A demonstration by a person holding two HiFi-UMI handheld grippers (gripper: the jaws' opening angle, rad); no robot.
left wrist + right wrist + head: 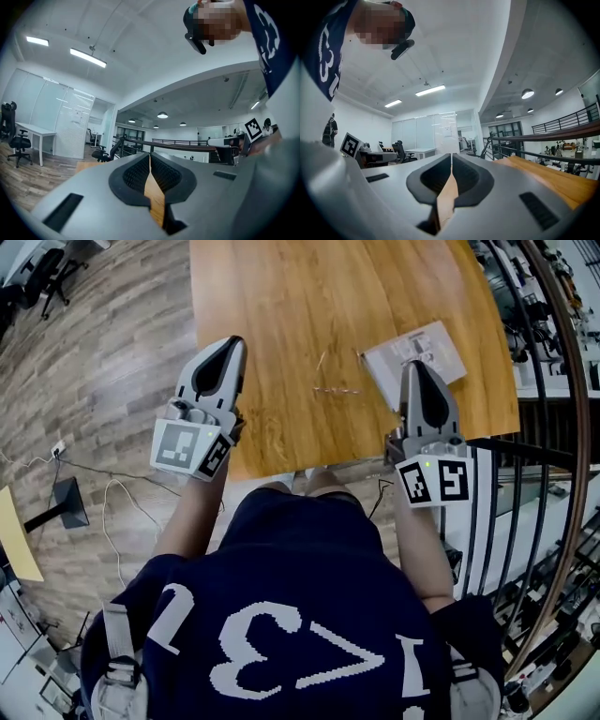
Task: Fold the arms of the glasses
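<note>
While both grippers hung at the near edge of the table (281, 296), the glasses (336, 389) lay on the wood between them, untouched.

L gripper (232, 343): jaws together, nothing btwn them; the left gripper view showed the jaws meeting, only wood visible thru the slot below. R gripper (415, 367): same, jaws closed & empty per the right gripper view.

Key relation: glasses sat to the R of the L gripper and to the L of the R gripper, somewhat nearer the R one. In head view they were about level w/ the tips, not ahead of them, so approach would prob. be inward/sideways, not fwd. The R gripper's tip overlapped a white box (433, 339) lying just R of the glasses; box & glasses looked near but apart.

Orientation: frame very thin, hard to read. 1 thin line ran L-R across the table in head view = probable long axis. A 2nd short stroke angled off toward the far edge just beyond it, poss. 1 open arm. Could not tell which side was the front, nor the state of the other arm. Neither gripper view showed the glasses.

Step (judgement): pre-grasp, 0 of 2 arms folded by the look of it. Jaws would need opening before any pinch.
</note>
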